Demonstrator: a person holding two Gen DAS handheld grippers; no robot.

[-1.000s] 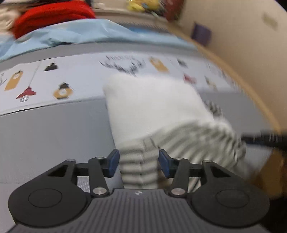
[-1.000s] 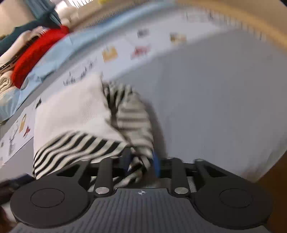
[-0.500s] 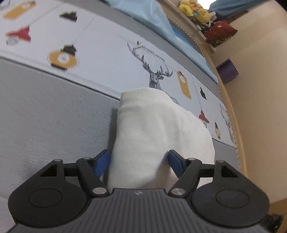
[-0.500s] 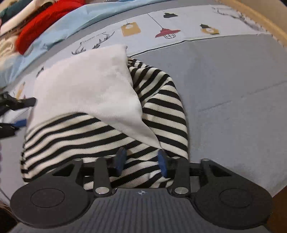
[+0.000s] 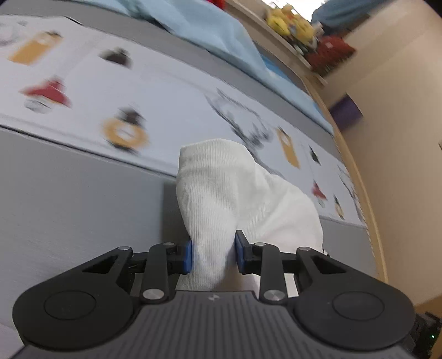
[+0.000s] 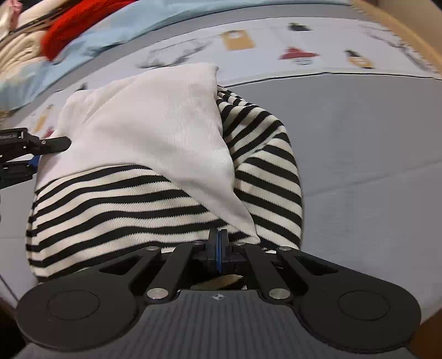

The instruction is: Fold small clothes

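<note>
A small garment, white with black-and-white striped parts (image 6: 154,138), lies bunched on the grey bedsheet (image 6: 359,132). In the left wrist view only its white ribbed part (image 5: 234,193) shows. It rises in a fold from my left gripper (image 5: 213,255), whose jaws are closing, with the blue pads (image 5: 187,256) pressing the white cloth from both sides. My right gripper (image 6: 219,248) is shut on the striped hem at the near edge, and a bit of cloth shows behind the pads. The left gripper (image 6: 33,157) also appears at the garment's left edge in the right wrist view.
A white printed band with lamps and a deer (image 5: 138,91) crosses the bed beyond the garment. Behind it lie a light blue blanket (image 5: 221,41) and red cloth (image 6: 77,24). A wooden bed edge (image 5: 359,193) runs on the right, with plush toys (image 5: 290,22) and a purple box (image 5: 345,113) beyond.
The left jaws widened around the white fold, then narrowed onto it. The right jaws went from apart around the striped hem to fully together on it. Both grippers shifted along the garment.
</note>
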